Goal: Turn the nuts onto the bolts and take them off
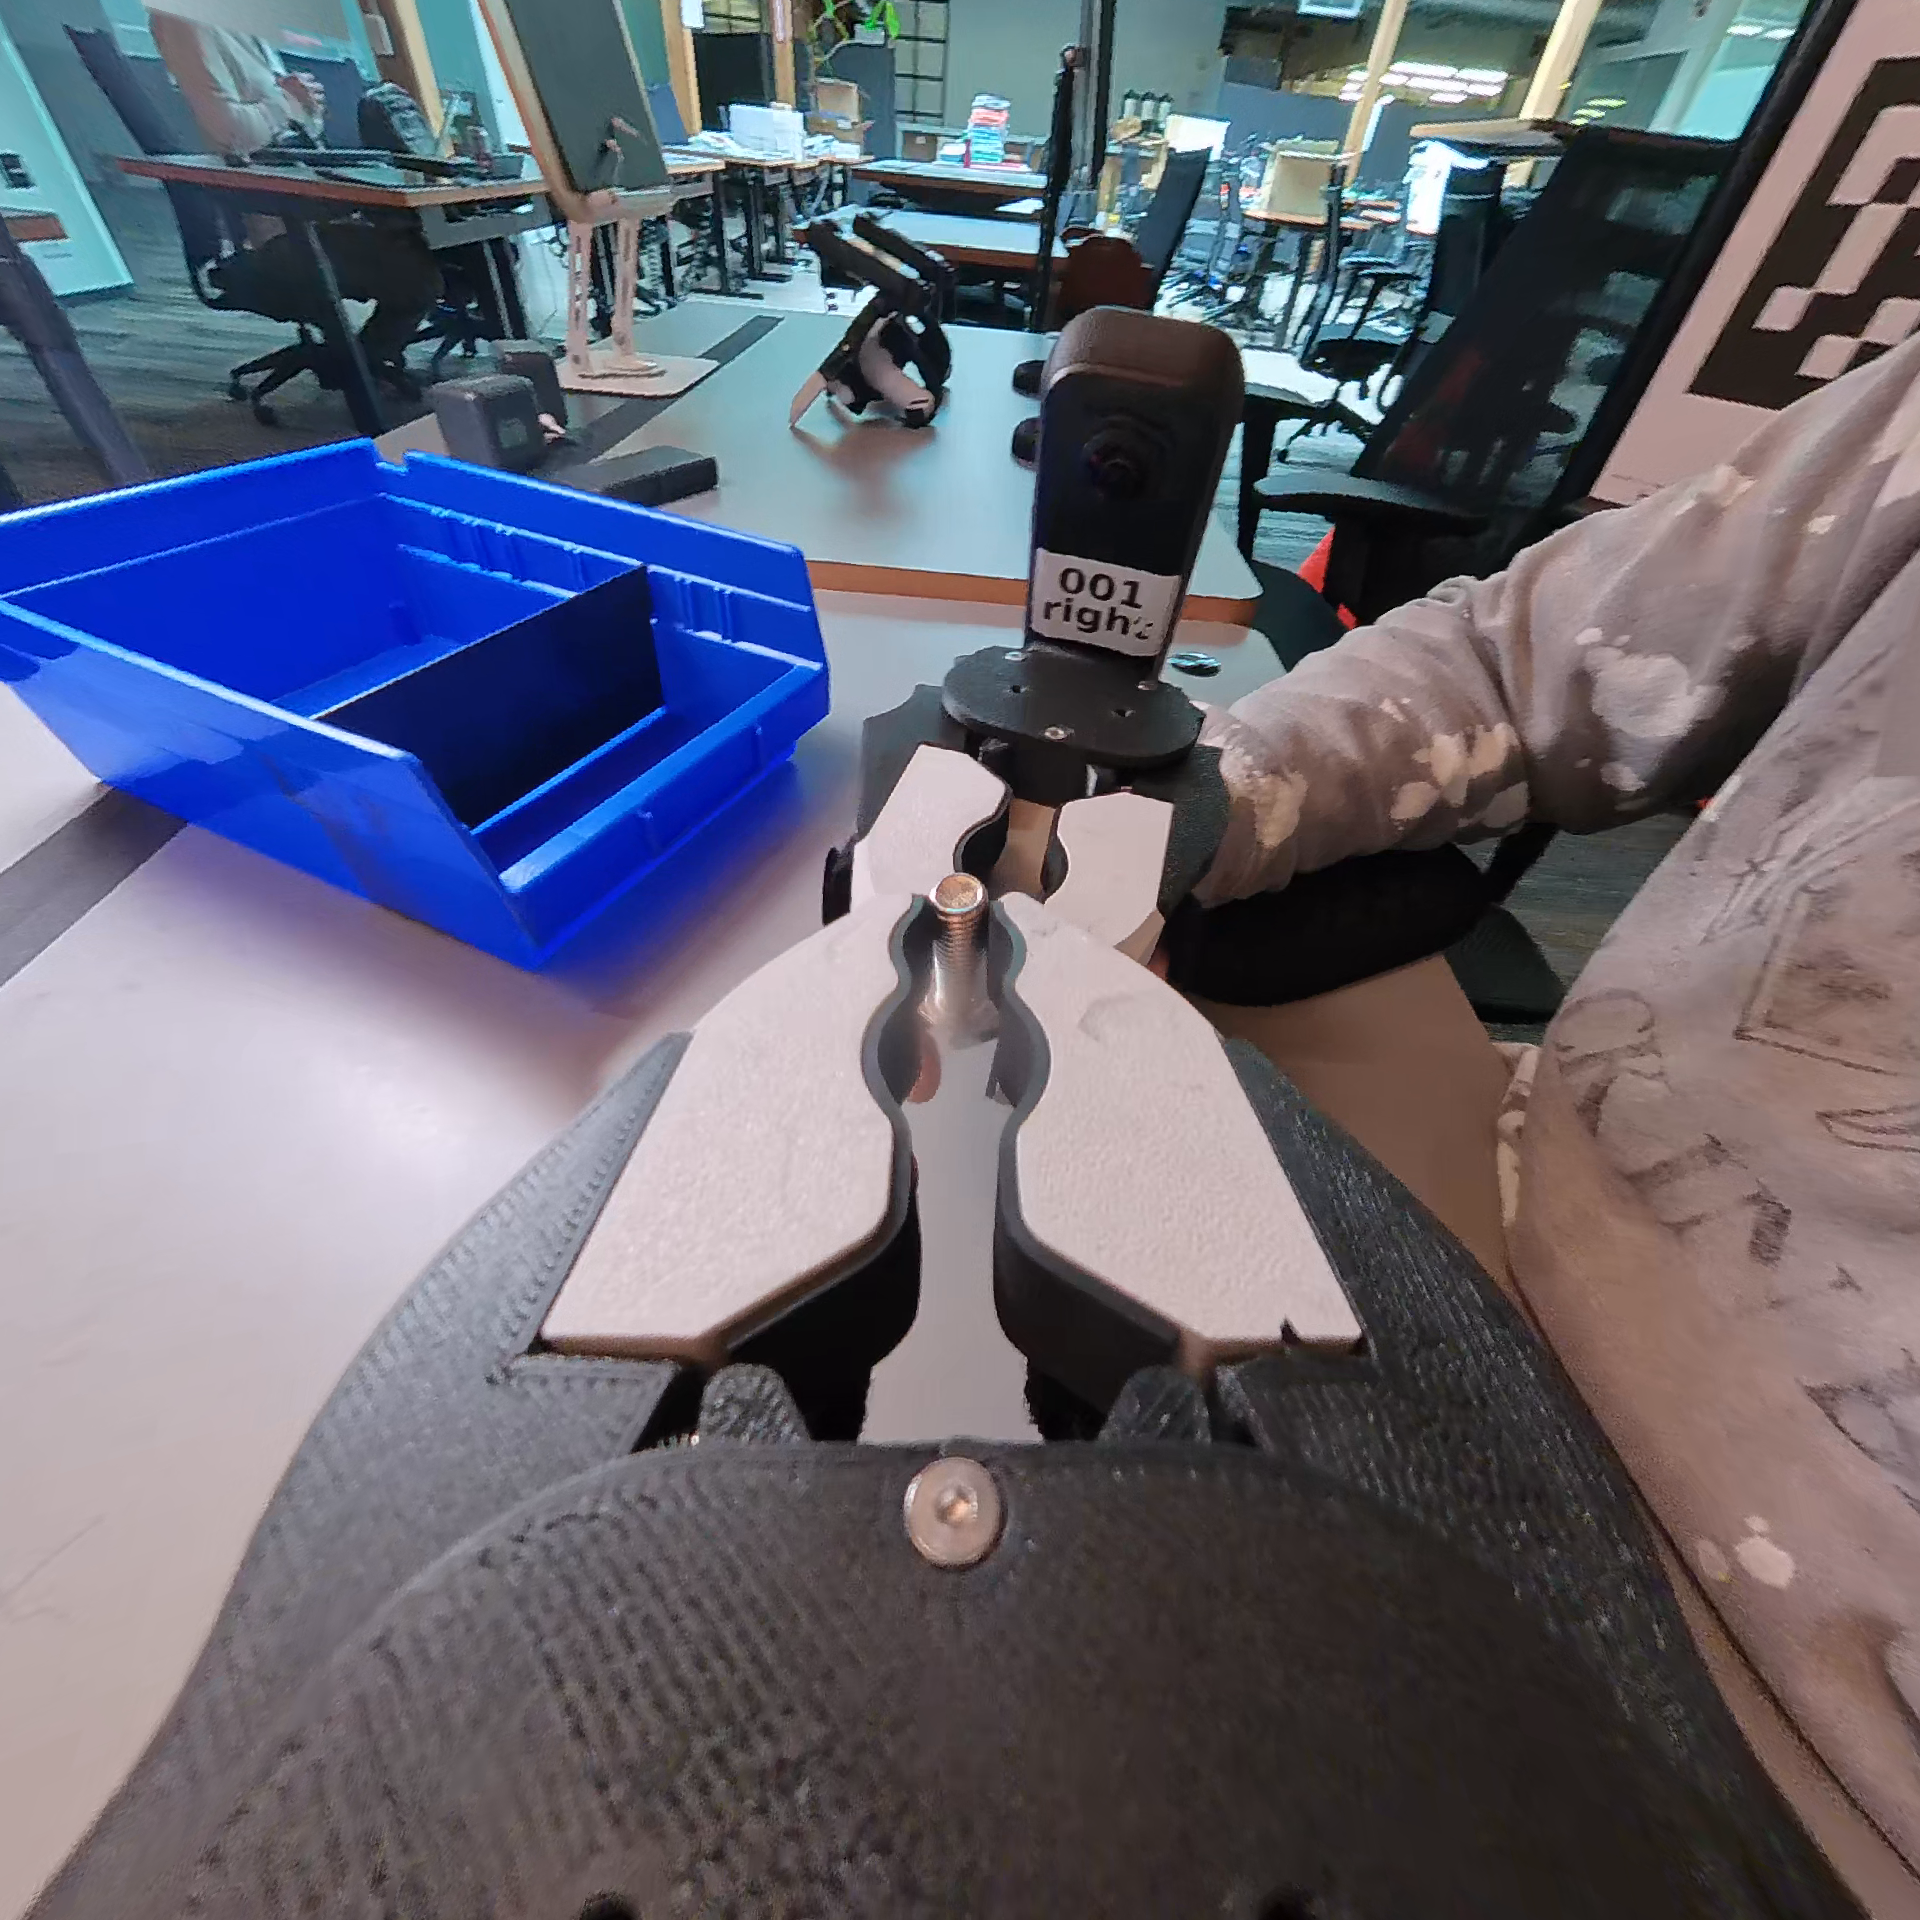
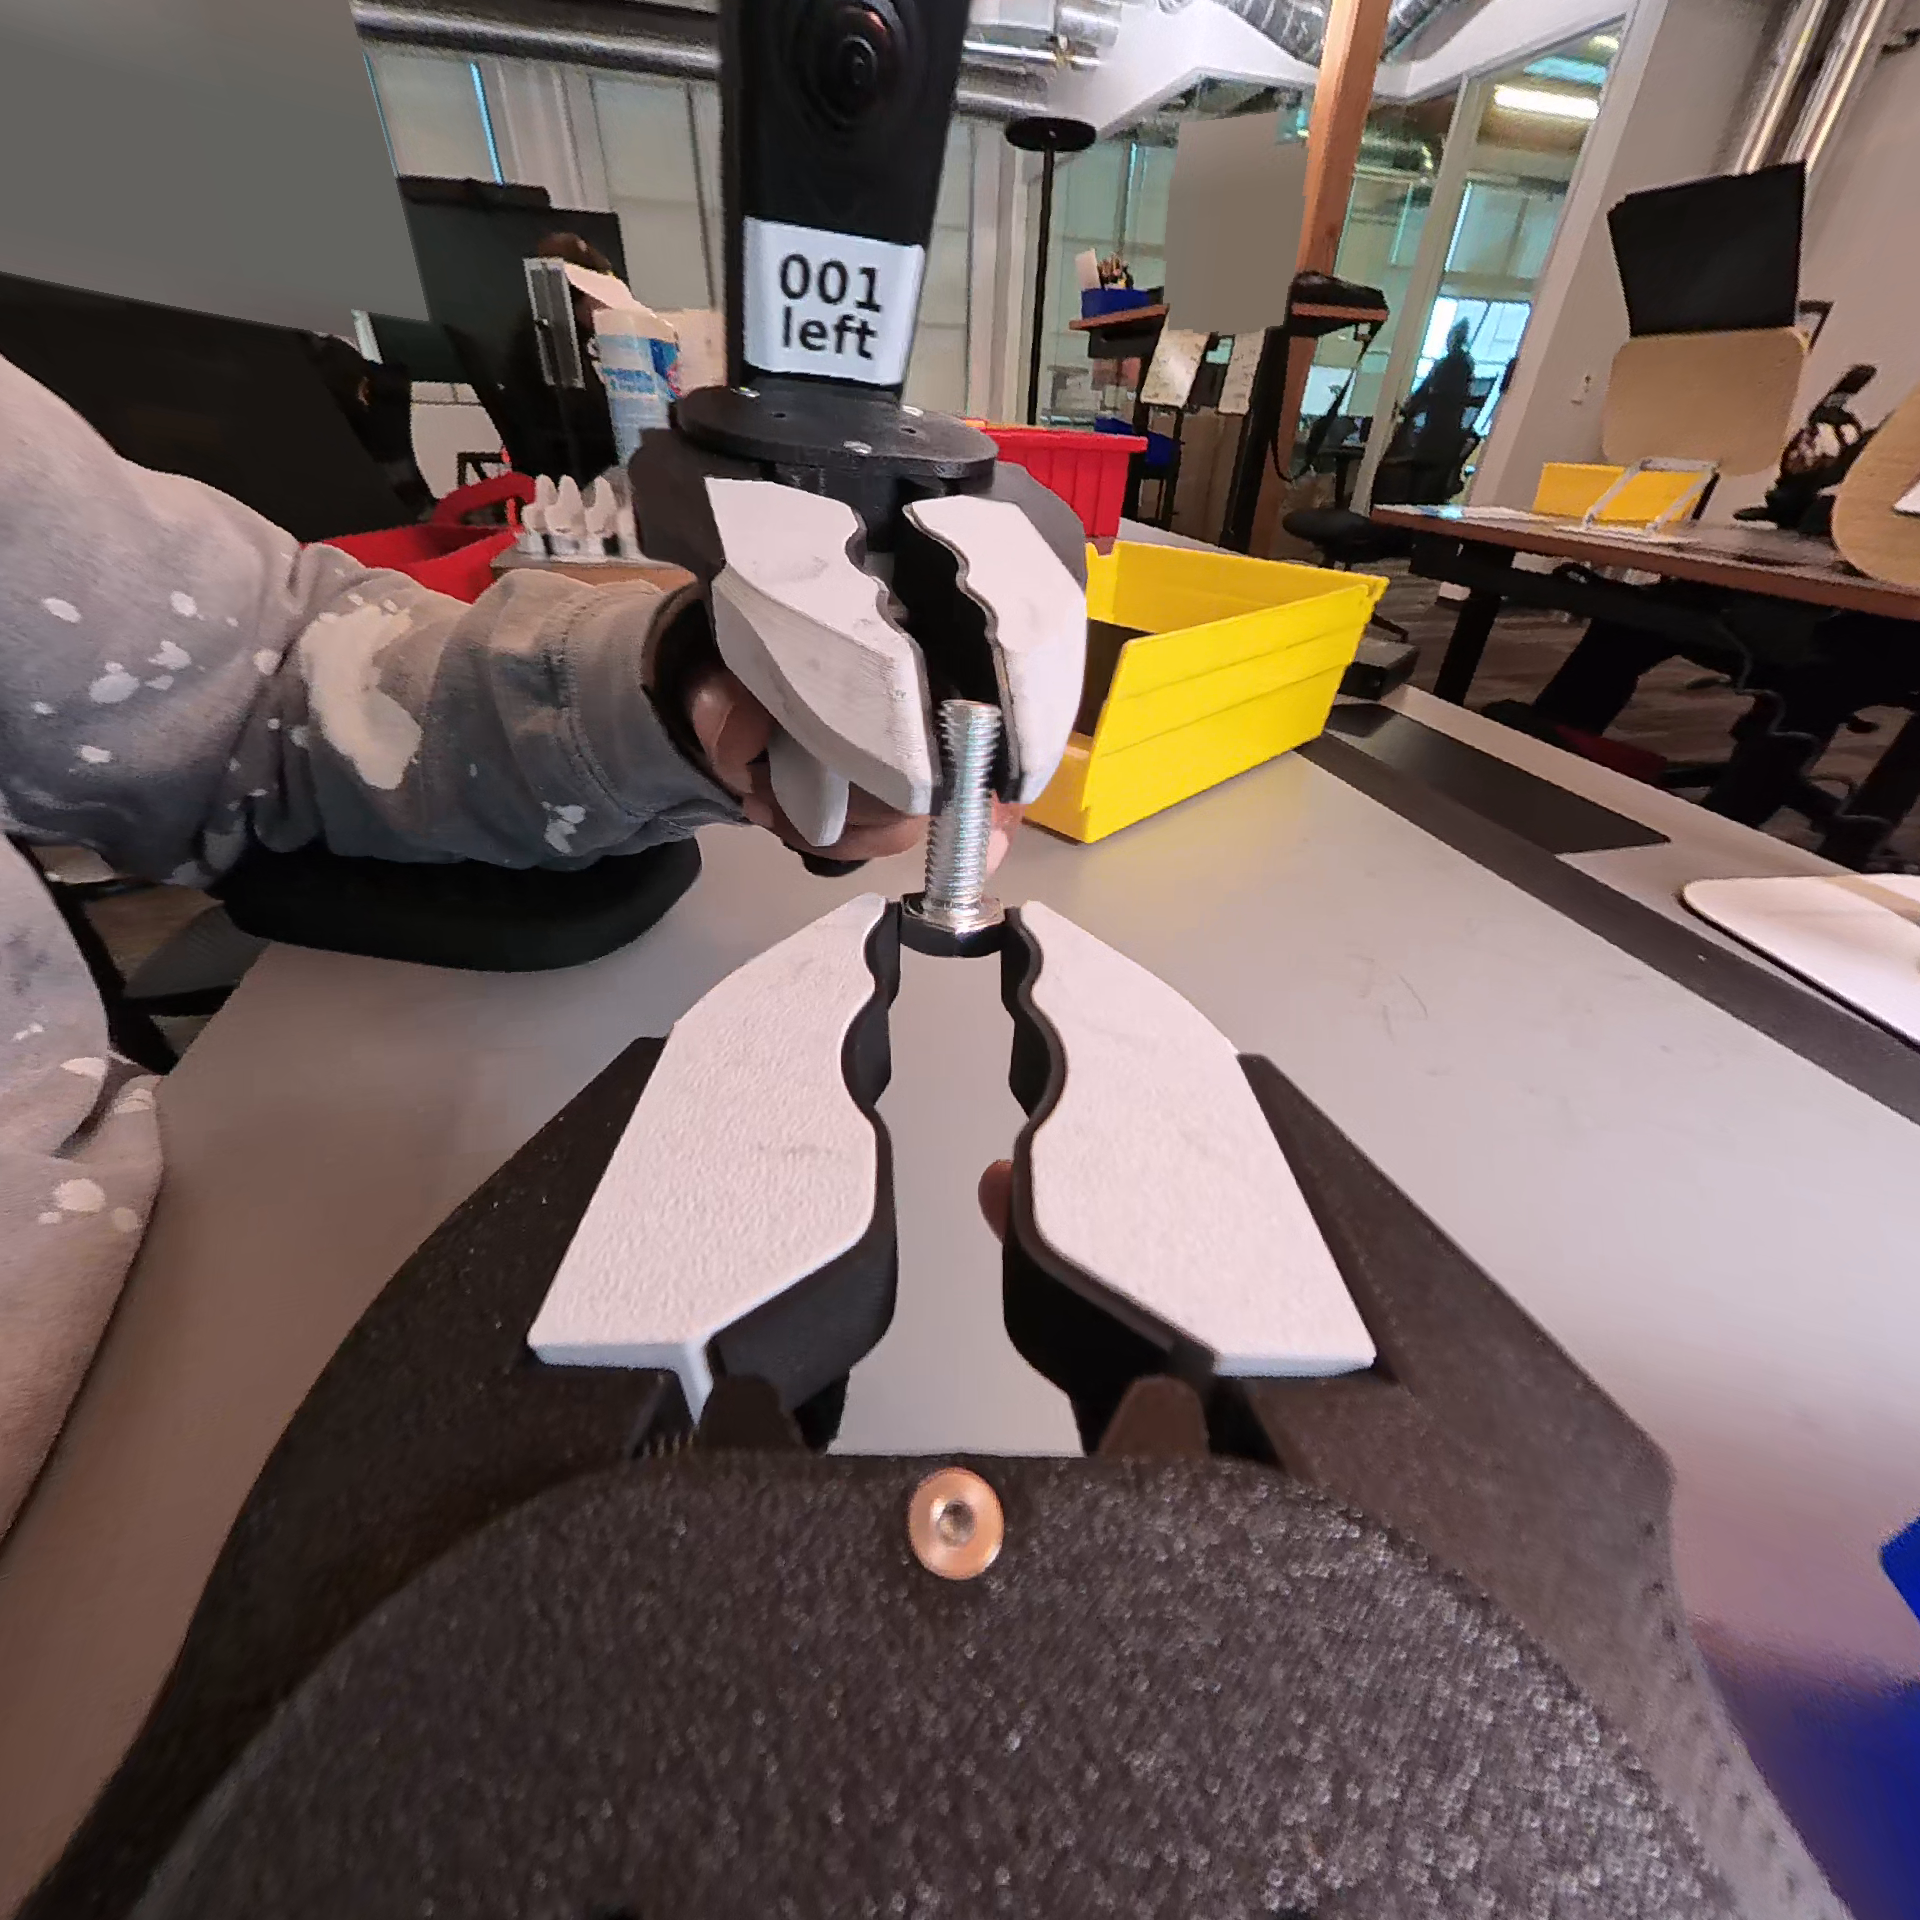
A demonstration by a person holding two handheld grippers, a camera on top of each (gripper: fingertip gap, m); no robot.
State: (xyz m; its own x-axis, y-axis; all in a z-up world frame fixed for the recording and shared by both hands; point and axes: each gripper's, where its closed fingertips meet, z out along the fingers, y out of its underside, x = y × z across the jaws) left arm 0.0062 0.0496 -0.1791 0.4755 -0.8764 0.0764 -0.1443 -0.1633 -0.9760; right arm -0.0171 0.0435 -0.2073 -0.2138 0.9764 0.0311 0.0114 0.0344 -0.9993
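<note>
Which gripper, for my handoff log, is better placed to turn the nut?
Right: the right gripper pinches the nut at its fingertips, while the left gripper clamps the bolt steady.

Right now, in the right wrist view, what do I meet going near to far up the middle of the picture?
Right gripper → nut pinched at its tips → bolt standing up from the nut → left gripper clamped on the bolt's far end → yellow bin behind, slightly to the right.
</note>
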